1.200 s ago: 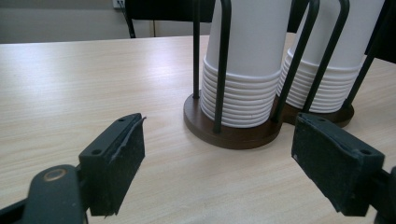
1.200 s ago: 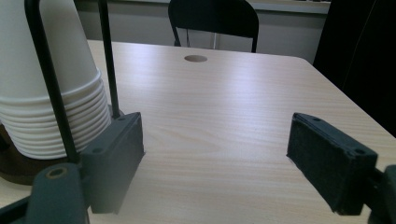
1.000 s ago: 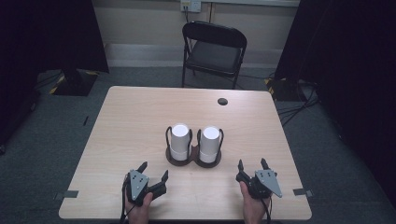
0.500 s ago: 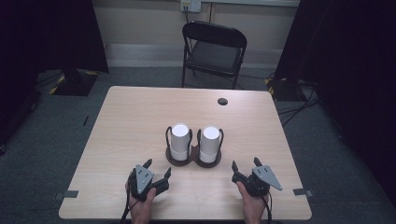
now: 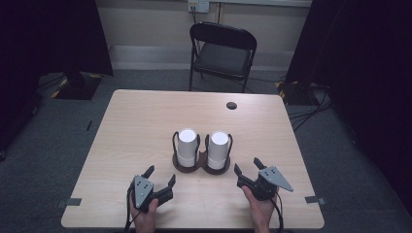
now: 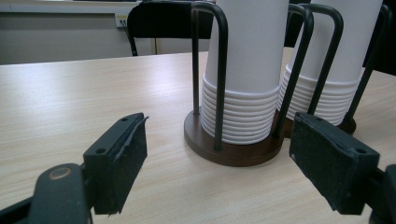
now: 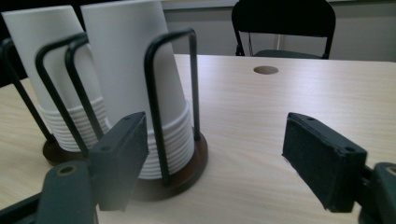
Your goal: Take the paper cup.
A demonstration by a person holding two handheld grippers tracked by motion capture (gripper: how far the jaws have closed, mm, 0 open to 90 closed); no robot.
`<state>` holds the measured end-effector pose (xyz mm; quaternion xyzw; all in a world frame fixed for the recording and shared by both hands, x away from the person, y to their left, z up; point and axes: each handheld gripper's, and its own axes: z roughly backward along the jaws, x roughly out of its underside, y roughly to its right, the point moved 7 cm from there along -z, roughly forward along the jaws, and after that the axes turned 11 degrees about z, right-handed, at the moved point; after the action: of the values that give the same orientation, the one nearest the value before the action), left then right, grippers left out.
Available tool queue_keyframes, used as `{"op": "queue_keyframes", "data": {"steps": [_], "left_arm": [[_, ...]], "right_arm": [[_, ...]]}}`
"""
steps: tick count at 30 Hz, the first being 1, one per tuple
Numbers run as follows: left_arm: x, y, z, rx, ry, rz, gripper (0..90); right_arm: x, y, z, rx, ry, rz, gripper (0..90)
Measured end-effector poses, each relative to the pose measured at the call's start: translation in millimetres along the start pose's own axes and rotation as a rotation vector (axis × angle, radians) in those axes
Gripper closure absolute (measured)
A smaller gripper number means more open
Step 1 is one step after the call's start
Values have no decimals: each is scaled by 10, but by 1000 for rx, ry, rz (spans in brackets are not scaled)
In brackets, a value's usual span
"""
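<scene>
Jaws of the right gripper (image 5: 247,167) had just been closing, with nothing between them; they stood released, just right of the cup holder (image 5: 202,164). Left gripper (image 5: 161,175), also released, waited near its left front. Likely readying a cup grab.

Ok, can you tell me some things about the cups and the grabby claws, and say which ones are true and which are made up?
1. Two stacks of white cups stand upside down in a dark holder. True.
2. The left gripper is squeezing a cup. False: its jaws are open, with nothing between them.
3. A black chair stands behind the table. True.
4. The right gripper is lifting the holder. False: it sits apart from it, jaws open.
</scene>
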<state>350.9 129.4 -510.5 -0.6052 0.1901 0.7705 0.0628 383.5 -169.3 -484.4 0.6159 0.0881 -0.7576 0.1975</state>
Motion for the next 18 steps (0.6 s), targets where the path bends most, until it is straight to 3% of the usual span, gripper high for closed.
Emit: {"op": "queue_keyframes", "data": {"steps": [7, 18], "left_arm": [[6, -5, -26, 14, -28, 10, 188], [5, -11, -27, 6, -26, 15, 180]], "right_arm": [[-160, -89, -35, -71, 28, -12, 262], [-447, -200, -135, -162, 69, 1, 305]]}}
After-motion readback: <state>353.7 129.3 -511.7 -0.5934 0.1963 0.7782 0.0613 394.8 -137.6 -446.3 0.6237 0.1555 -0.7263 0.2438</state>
